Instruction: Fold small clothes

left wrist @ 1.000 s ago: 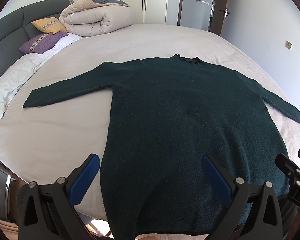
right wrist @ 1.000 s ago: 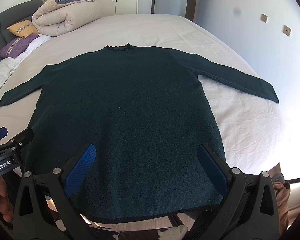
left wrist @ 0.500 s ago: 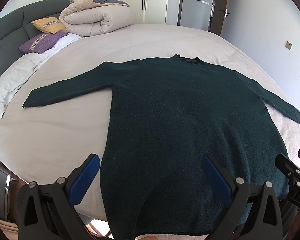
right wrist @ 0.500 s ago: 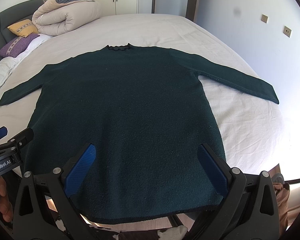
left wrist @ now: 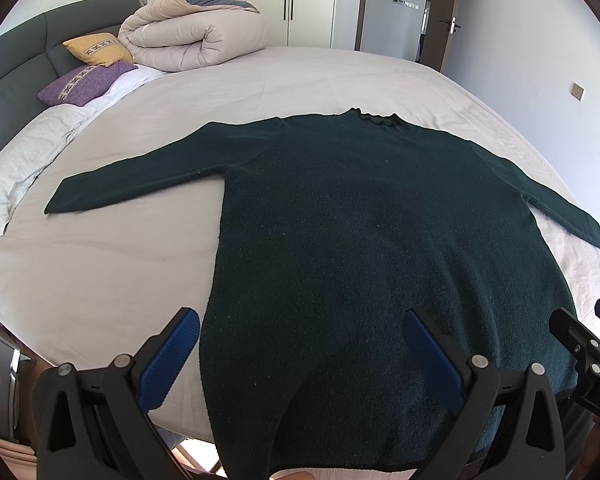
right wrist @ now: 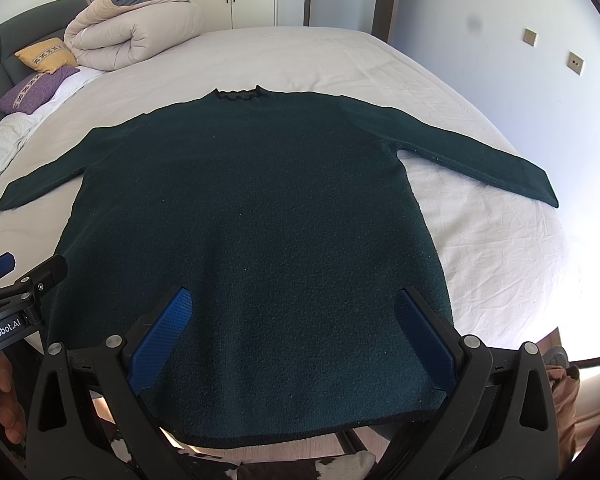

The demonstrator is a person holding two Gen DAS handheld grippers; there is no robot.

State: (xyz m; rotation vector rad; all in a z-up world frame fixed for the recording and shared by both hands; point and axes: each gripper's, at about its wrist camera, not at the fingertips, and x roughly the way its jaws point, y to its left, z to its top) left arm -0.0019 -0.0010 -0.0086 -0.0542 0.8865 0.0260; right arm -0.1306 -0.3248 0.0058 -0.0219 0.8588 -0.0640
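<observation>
Left wrist view: the left gripper (left wrist: 300, 356) hangs over the near left part of the hem, its blue-padded jaws spread wide and holding nothing. The dark green sweater (left wrist: 372, 248) lies flat on the bed (left wrist: 100, 272), hem at the near edge and frilled collar (left wrist: 376, 118) at the far end, so its long axis runs straight away from both claws. The left sleeve (left wrist: 140, 184) stretches out to the left, the right sleeve (right wrist: 480, 160) to the right. The left gripper sits nearer the left side seam; the right gripper (right wrist: 292, 332), likewise wide open and empty, hovers over the near right part of the hem and is the closer one to the right sleeve. Any first fold, I judge, starts from a sleeve or side edge outboard of each claw. Readable writing: "GenRobot.AI" on the left tool's body in the right wrist view; "DAS", cut off, on the right tool's body in the left wrist view.
</observation>
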